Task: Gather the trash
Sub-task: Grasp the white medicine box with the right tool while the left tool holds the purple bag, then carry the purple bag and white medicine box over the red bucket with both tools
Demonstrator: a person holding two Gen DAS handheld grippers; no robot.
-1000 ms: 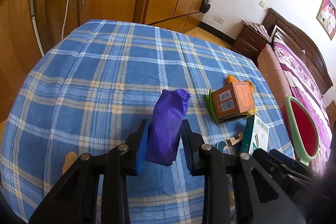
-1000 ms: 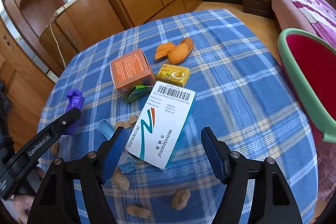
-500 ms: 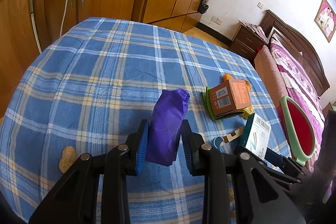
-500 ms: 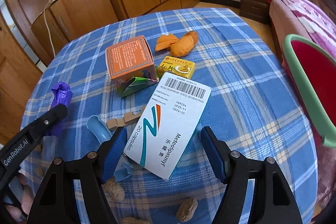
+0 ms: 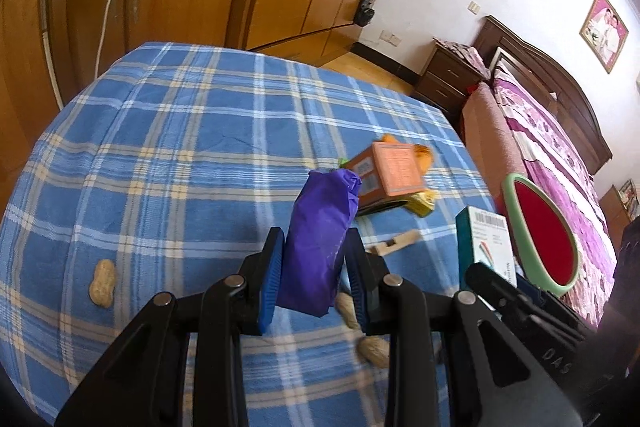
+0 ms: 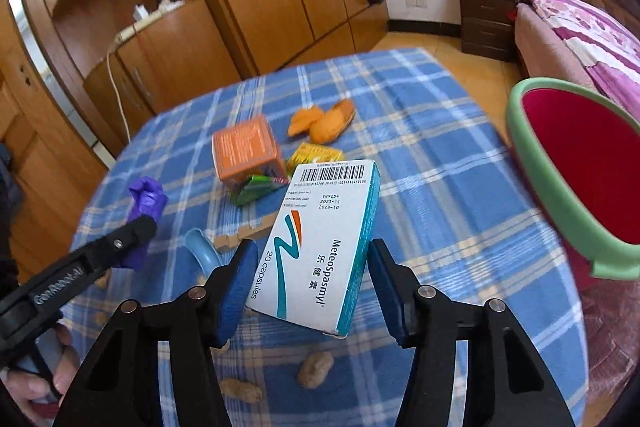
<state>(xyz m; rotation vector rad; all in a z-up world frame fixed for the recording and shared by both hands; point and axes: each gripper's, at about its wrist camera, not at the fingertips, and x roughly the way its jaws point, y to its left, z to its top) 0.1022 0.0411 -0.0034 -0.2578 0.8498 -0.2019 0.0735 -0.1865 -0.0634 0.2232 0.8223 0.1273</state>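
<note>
My left gripper (image 5: 314,267) is shut on a crumpled purple bag (image 5: 320,239) and holds it above the blue plaid tablecloth (image 5: 180,155); the bag also shows in the right wrist view (image 6: 146,203). My right gripper (image 6: 312,283) is shut on a white and teal medicine box (image 6: 320,247), lifted and tilted above the table. The box also shows in the left wrist view (image 5: 486,247). A red bin with a green rim (image 6: 576,167) stands at the table's right edge.
On the cloth lie an orange box (image 6: 246,151), a green wrapper (image 6: 256,187), a yellow packet (image 6: 312,153), orange peels (image 6: 324,121), a wooden clothespin (image 6: 240,233), a light blue piece (image 6: 202,247) and several peanuts (image 6: 316,369). A bed (image 5: 560,163) and wardrobes are beyond.
My right gripper has closed on the medicine box and lifted it off the cloth. My left gripper has risen and moved right with the purple bag.
</note>
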